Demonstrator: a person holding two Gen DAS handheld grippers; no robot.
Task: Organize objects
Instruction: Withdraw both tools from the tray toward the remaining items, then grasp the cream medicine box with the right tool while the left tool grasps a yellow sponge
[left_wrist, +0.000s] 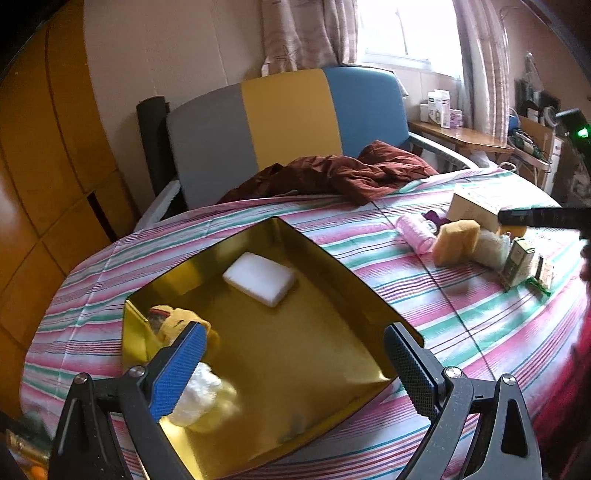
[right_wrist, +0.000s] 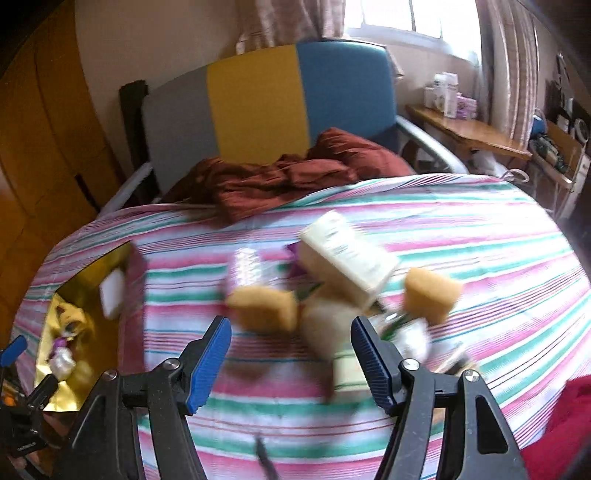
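A gold tin tray lies on the striped cloth and holds a white sponge, a yellow plush toy and a white fluffy ball. My left gripper hangs open over the tray with nothing between its pads. To the right lies a blurred pile: a cream box, two yellow sponges, a pink roll and small cartons. My right gripper is open just short of that pile, holding nothing.
A crumpled maroon cloth lies at the far edge, in front of a chair back in grey, yellow and blue. A wooden side table with boxes stands at the back right. A red sleeve shows at the lower right.
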